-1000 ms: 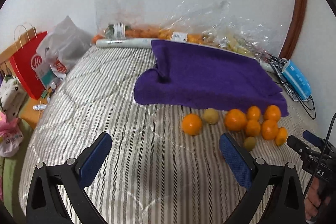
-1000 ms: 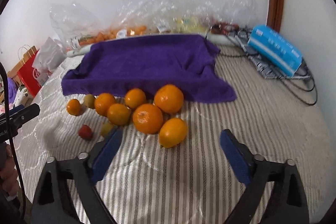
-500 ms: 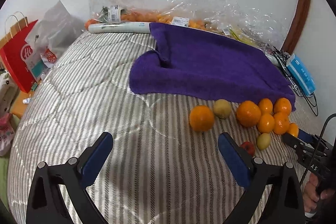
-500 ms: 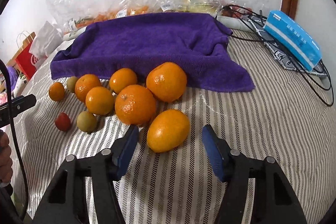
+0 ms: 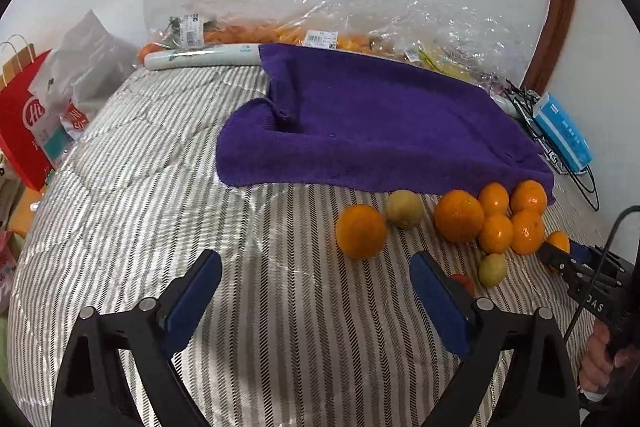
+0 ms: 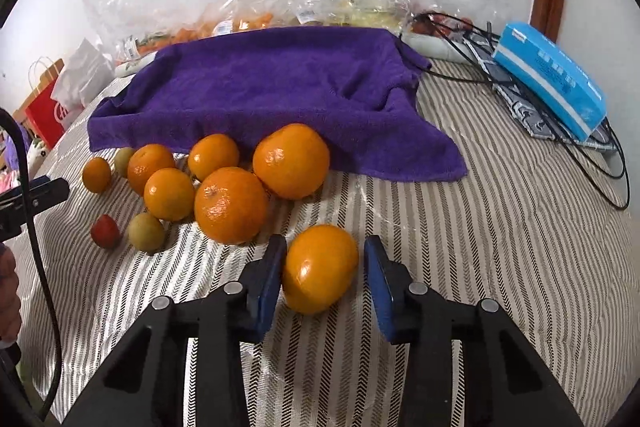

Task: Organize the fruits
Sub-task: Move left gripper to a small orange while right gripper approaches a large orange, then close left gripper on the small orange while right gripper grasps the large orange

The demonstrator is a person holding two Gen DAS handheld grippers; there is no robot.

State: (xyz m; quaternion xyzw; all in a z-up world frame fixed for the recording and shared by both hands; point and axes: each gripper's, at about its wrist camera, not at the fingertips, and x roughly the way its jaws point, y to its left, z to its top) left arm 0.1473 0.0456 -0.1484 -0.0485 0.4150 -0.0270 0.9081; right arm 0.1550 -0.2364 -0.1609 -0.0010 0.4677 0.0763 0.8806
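Several oranges lie on a striped bed cover in front of a purple towel (image 6: 280, 91). My right gripper (image 6: 325, 271) is open with its jaws on either side of the nearest orange (image 6: 320, 267); a gap shows at the right pad. A big orange (image 6: 230, 205), a green fruit (image 6: 146, 231) and a small red fruit (image 6: 105, 230) lie to its left. My left gripper (image 5: 316, 301) is open and empty above bare cover, short of an orange (image 5: 361, 231) and a green fruit (image 5: 404, 209). The right gripper also shows in the left wrist view (image 5: 560, 257).
Clear plastic bags (image 5: 320, 27) of produce line the wall behind the towel. A blue packet (image 6: 552, 79) on a wire rack with cables lies at the right. A red paper bag (image 5: 20, 131) and a grey bag stand off the bed's left side.
My right gripper moved forward and narrowed around the nearest orange. My left gripper moved forward toward the fruit and stayed open.
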